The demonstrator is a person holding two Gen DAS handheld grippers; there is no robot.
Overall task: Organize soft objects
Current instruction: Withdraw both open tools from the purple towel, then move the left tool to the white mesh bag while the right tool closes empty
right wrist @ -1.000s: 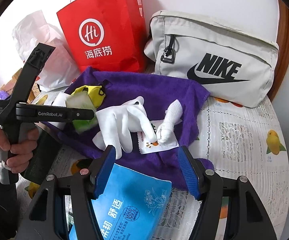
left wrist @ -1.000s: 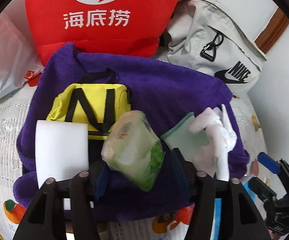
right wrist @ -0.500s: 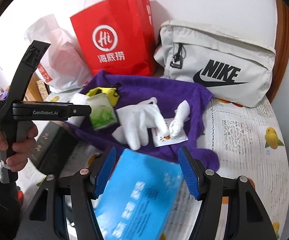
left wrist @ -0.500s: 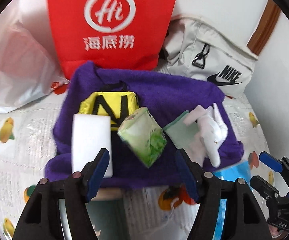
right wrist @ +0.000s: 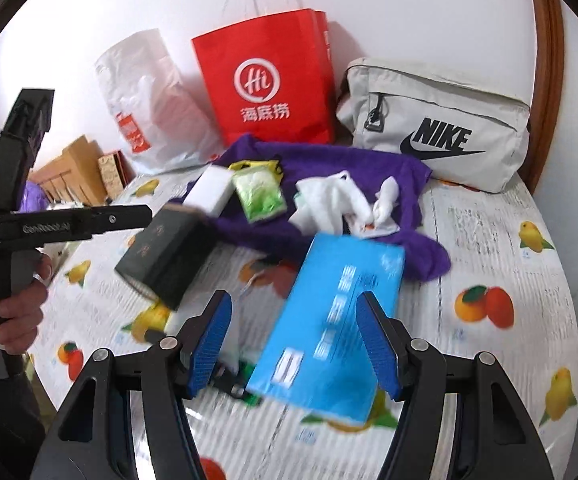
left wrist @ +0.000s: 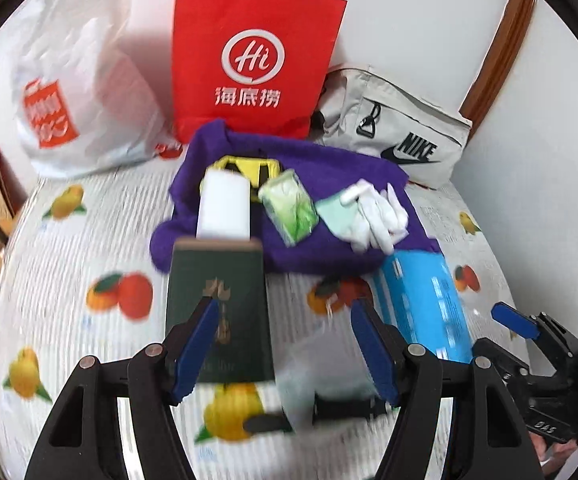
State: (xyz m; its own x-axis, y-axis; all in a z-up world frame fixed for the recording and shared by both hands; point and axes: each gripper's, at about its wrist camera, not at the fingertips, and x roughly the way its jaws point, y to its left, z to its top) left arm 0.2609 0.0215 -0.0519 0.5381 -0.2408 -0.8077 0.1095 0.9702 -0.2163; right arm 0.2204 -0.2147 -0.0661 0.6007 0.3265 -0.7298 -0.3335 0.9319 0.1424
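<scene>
Two sets of jaws, both mine, both spread wide with nothing pinched. The left gripper hangs low in the left view, over a dark green box at center. My right gripper sits at the bottom of the right view with the blue tissue pack lying between its blue pads, untouched. The soft stuff is heaped on the purple towel mid-frame: white sponge, green tissue packet, white gloves, yellow pouch. Red bag and grey Nike bag stand behind, along the top. Fruit-print worktop, pretty blurry.
</scene>
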